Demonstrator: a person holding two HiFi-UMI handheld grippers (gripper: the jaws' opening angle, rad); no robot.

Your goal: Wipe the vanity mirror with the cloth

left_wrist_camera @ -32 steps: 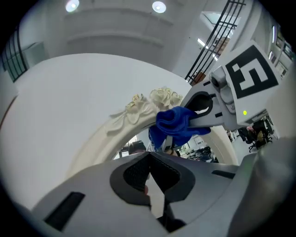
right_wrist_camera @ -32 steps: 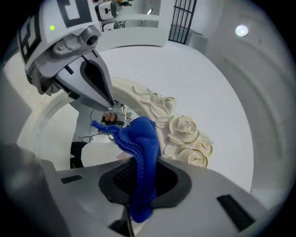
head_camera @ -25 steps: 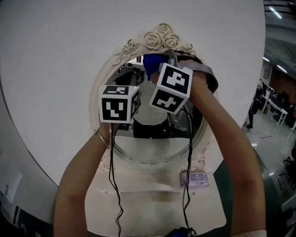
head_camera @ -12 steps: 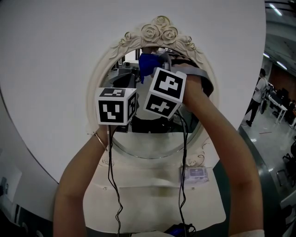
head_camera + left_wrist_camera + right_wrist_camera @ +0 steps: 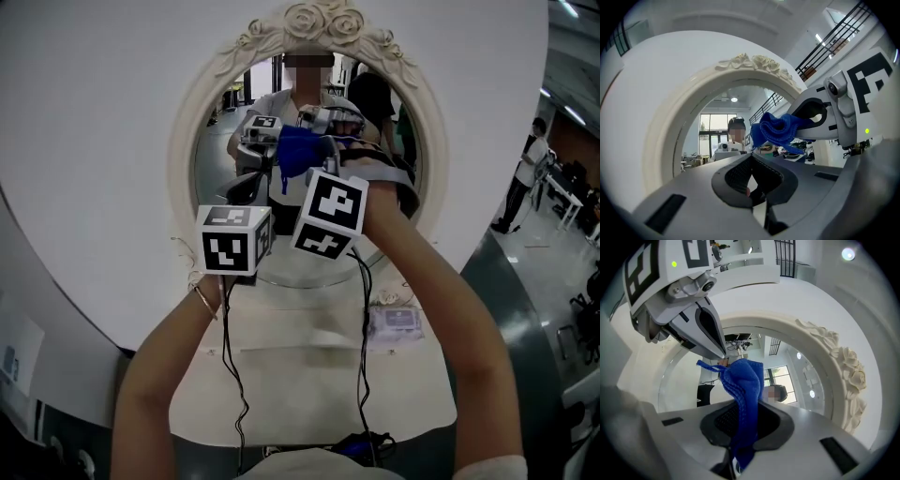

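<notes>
Mirror [image 5: 183,150]: oval, cream rose-carved frame | cloth [image 5: 743,376]: blue, ribbed, bunched (we see it before the mirror's glass) | right gripper [image 5: 745,406] pinches cloth | left gripper [image 5: 752,161]: pressed together.

mirror [image 5: 217,131] lower rim hidden (partly), packet [image 5: 395,323] blurry

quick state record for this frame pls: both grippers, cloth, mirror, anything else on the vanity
left gripper: jaws together, nothing between them; held up in front of the mirror, beside the right one
right gripper: shut on the cloth
cloth: blue, bunched, sticking out past the jaws toward the glass; contact with the glass unclear
vanity mirror: oval, upright, cream frame with carved roses on top
shelf: cream, below the mirror
small packet: lies on the shelf, right side
</notes>
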